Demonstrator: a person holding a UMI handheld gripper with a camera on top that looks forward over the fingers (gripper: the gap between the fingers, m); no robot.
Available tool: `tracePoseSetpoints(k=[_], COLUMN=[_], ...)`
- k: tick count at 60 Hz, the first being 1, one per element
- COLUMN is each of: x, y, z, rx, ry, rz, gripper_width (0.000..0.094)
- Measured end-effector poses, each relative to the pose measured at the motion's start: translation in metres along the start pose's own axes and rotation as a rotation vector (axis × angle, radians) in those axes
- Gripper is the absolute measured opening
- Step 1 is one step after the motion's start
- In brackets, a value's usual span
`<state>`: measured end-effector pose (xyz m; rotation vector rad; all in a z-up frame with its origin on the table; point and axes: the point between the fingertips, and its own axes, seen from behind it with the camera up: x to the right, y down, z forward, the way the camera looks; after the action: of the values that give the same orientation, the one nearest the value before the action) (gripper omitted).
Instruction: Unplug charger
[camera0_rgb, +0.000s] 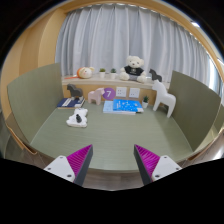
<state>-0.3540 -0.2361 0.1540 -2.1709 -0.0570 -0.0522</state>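
Note:
A small white charger block with a dark part (77, 118) lies on the green table top (115, 135), to the left and well beyond my fingers. I cannot make out a cable or socket on it from here. My gripper (112, 153) is open and empty, low over the near edge of the table. Its two magenta pads (76, 160) stand wide apart, and nothing is between them. The charger is far ahead of the left finger.
A blue book (125, 104) and a white toy horse (163, 96) stand at the far side. A dark and white object (70, 101) lies at the far left. Plush toys (133, 68) sit on a shelf before curtains. Green partitions (30, 95) flank the table.

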Motion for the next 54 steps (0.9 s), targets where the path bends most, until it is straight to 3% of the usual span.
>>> tracePoseSetpoints(k=[11,20,36,40,46,49,52,54], x=[-0.103,-0.164,-0.203,-0.202,-0.198,-0.199,-0.21,-0.208], y=[0.029,0.014,-0.033,-0.043,-0.045,-0.041,-0.05,-0.052], z=[0.084,0.159,0.277,0.297,0.321,0.33,0.333,0.333], rx=[-0.039,-0.029,0.006,0.027,0.032,0.029,0.076,0.1], ry=[-0.089,-0.133,-0.091,-0.066,-0.041,-0.039,-0.084,-0.081], rz=[-0.011,0.014,0.03,0.032,0.035,0.046,0.095,0.098], gripper_width=[0.0845,0.0833,0.0767,0.0711,0.0551,0.0425,0.0207,0.0201])
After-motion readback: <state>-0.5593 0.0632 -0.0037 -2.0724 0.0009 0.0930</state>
